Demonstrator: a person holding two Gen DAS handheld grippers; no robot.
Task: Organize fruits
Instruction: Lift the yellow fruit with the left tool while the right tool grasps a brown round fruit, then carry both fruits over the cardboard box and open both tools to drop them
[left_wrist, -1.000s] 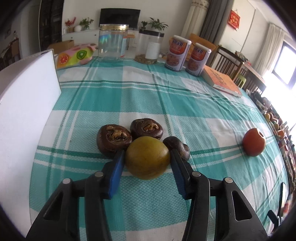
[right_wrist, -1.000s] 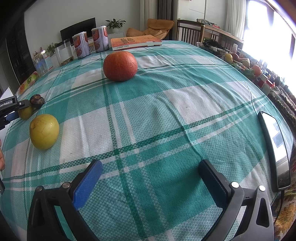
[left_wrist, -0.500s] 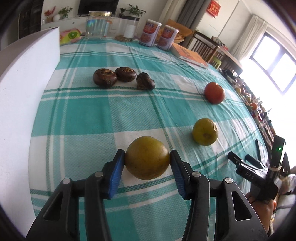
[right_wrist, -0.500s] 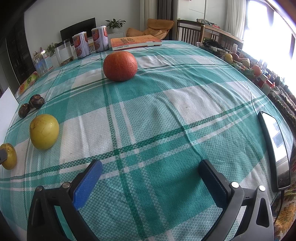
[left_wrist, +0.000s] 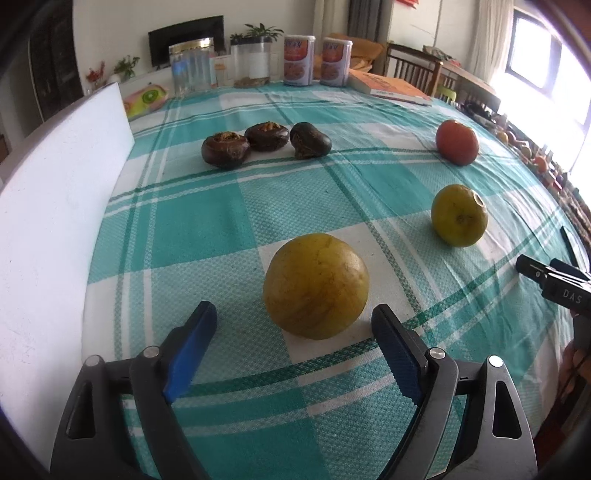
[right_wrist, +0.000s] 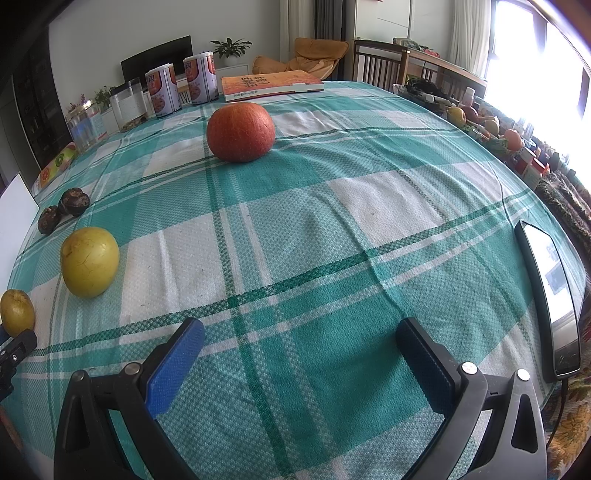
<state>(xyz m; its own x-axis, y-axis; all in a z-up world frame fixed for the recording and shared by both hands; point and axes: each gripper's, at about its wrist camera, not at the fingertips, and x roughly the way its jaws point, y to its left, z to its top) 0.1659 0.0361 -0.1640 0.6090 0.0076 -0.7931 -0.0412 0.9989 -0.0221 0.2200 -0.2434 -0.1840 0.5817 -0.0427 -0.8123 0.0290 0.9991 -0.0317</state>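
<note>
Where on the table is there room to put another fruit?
Bare cloth lies between the three dark fruits and the big yellow fruit, and between the red fruit and the phone. It is crowded at the far edge, by the cans and jars.

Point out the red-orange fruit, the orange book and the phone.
red-orange fruit (right_wrist: 241, 132), right wrist view, middle of its front face
orange book (right_wrist: 266, 83), right wrist view, centre of its cover
phone (right_wrist: 551, 291), right wrist view, middle of its screen
</note>
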